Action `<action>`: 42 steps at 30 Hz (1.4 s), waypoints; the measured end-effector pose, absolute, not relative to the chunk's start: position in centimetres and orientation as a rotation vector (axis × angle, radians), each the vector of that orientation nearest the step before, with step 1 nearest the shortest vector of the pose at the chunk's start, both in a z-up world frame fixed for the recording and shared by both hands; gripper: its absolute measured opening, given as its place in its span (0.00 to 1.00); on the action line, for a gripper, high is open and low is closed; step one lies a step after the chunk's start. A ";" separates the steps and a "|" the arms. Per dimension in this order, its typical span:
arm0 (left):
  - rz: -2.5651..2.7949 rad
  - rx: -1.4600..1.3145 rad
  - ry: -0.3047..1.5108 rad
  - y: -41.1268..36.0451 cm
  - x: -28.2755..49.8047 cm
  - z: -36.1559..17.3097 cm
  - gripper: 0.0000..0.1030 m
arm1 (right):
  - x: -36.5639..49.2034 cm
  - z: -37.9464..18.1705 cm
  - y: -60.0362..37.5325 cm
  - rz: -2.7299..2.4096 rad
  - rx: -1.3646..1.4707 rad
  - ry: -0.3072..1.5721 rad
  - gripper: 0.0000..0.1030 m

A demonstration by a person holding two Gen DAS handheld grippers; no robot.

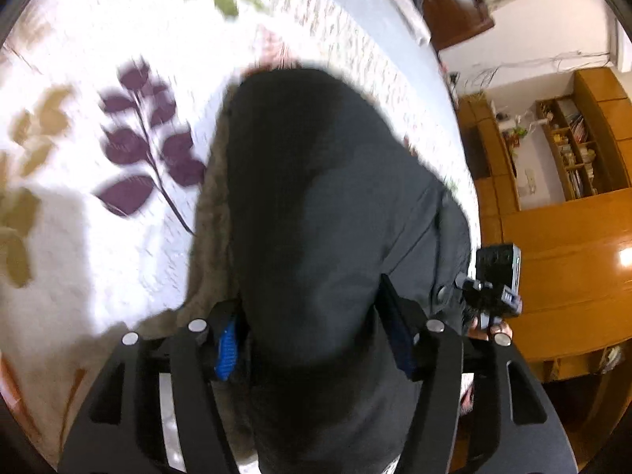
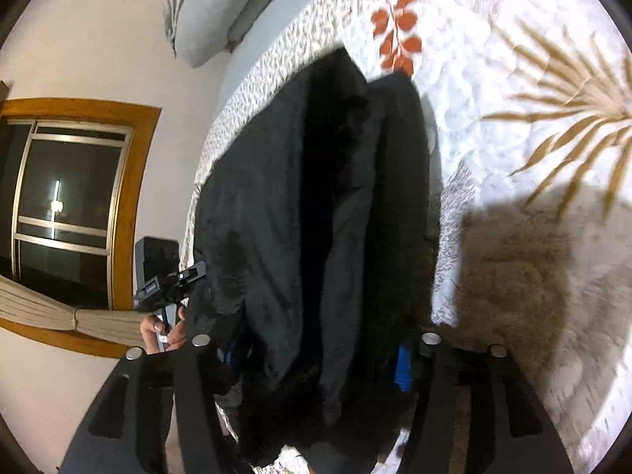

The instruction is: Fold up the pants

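Note:
The black pants [image 1: 316, 205] hang lifted over a white bedspread, with a furry brown lining showing along their left edge. My left gripper [image 1: 312, 343] is shut on the pants' edge, cloth bunched between its blue-padded fingers [image 1: 226, 349]. In the right wrist view the pants [image 2: 308, 213] hang in long folds in front of the camera. My right gripper [image 2: 316, 355] is shut on the same edge, with a blue pad [image 2: 403, 367] visible at the right. The other gripper shows at each view's side, the right gripper [image 1: 495, 276] in the left wrist view, the left one [image 2: 166, 276] in the right.
The bedspread [image 1: 118, 39] has purple, green and tan leaf prints. Grey pillows [image 2: 221, 4] lie at the head of the bed. A wooden shelf unit [image 1: 568, 146] and wooden floor stand beyond the bed's right side. A wood-framed window [image 2: 67, 197] is on the wall.

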State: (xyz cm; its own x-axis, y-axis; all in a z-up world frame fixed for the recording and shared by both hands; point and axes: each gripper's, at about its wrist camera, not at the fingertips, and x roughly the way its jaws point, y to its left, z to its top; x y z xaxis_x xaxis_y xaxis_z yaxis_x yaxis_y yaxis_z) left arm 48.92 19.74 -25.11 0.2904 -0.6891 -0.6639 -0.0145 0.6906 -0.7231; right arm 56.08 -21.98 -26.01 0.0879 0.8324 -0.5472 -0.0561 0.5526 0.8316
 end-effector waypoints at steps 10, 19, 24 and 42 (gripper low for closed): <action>-0.420 -0.520 1.183 20.4 43.3 -22.4 0.74 | 51.1 -22.3 -25.7 0.684 0.672 1.236 0.65; -0.385 -0.771 1.163 22.6 41.9 -24.6 0.81 | 49.4 -21.7 -25.8 0.573 0.670 1.242 0.73; -0.229 -0.792 1.075 26.6 37.9 -23.6 0.88 | 45.6 -18.6 -29.1 0.469 0.700 1.131 0.90; 0.116 -0.298 0.844 24.1 15.5 -11.5 0.97 | 25.4 -10.5 -30.6 -0.032 0.322 0.988 0.97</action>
